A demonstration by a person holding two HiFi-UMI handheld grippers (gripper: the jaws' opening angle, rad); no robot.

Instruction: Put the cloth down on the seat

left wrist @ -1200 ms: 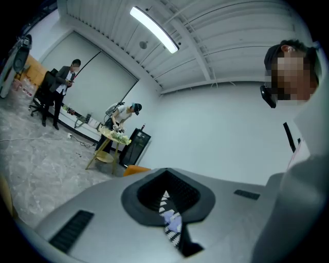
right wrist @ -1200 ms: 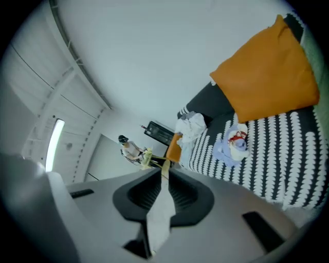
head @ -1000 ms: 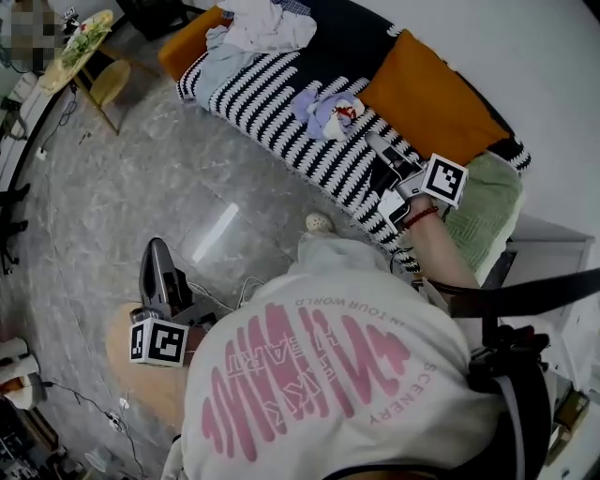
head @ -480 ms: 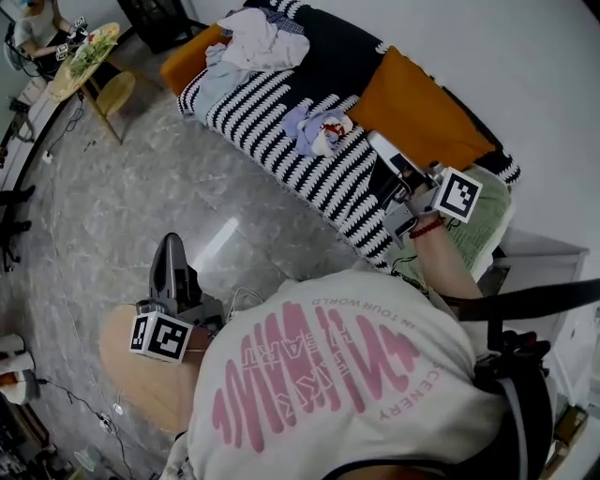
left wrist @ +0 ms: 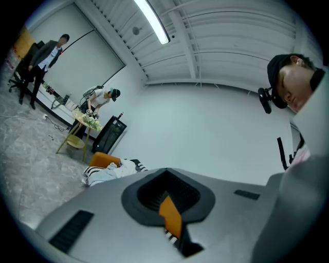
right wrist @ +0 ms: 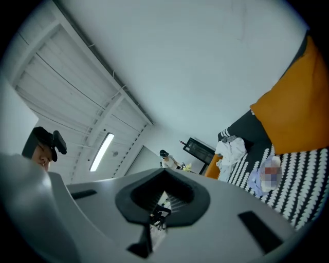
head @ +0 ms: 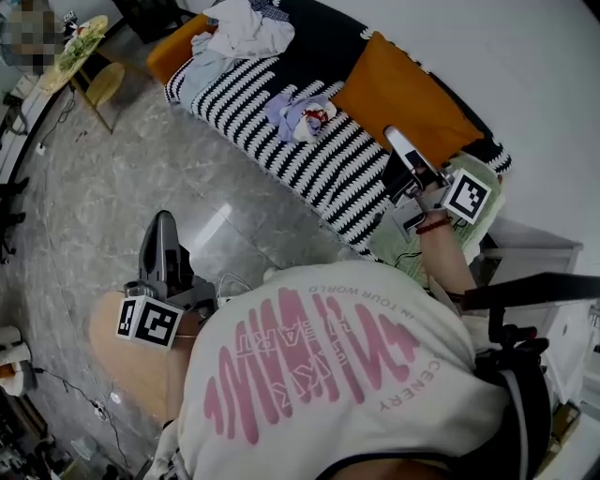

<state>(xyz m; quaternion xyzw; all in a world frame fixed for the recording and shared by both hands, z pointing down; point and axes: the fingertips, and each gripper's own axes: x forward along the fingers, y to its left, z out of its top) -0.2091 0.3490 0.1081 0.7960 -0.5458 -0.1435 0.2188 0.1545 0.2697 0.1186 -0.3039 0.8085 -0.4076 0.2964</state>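
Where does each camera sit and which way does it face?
Head view: head-mounted, steeply down at the striped sofa; shows shirt, left gripper, right gripper.
Left gripper view: on that gripper, level toward the wall; head at right.
Right gripper view: on its gripper, tilted up along sofa; head at left.
Shared: white clothes pile, all three.

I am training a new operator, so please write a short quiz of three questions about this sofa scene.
1. True or false: the right gripper holds a cloth in its jaws.
2. The large cushion leaning at the back of the sofa is: A blue, B orange, C red.
3. Fill in: the pale lilac cloth lies on the sofa's ____.
Key: 1 false, the jaws are shut on nothing; 2 B; 3 seat.
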